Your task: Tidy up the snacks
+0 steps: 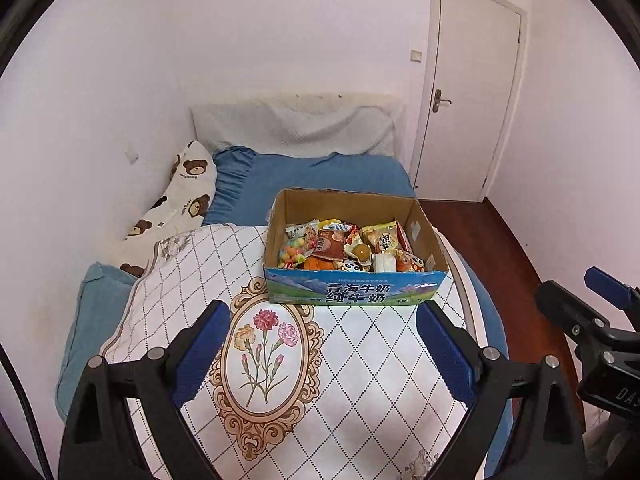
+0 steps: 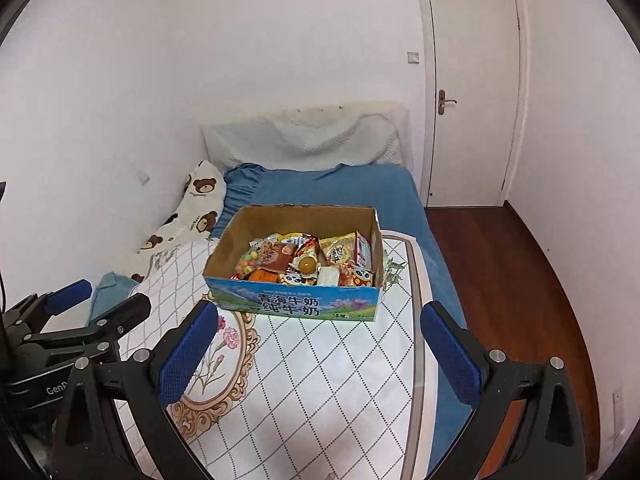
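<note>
An open cardboard milk carton box [image 1: 356, 294] [image 2: 296, 304] with a blue printed front stands on the quilted cover of a bed. It holds several snack packets [image 1: 348, 246] [image 2: 308, 258], among them an orange-brown packet, a bag of coloured balls and a round yellow jelly cup. My left gripper [image 1: 324, 320] is open and empty, hovering in front of the box. My right gripper [image 2: 320, 318] is open and empty, also just short of the box front. Each gripper shows at the edge of the other's view.
The white quilted cover with a flower medallion [image 1: 260, 360] lies over a blue sheet [image 1: 320, 172]. A bear-print pillow [image 1: 180, 200] lies by the left wall. A closed white door [image 1: 468, 92] and wooden floor [image 2: 512, 280] are to the right.
</note>
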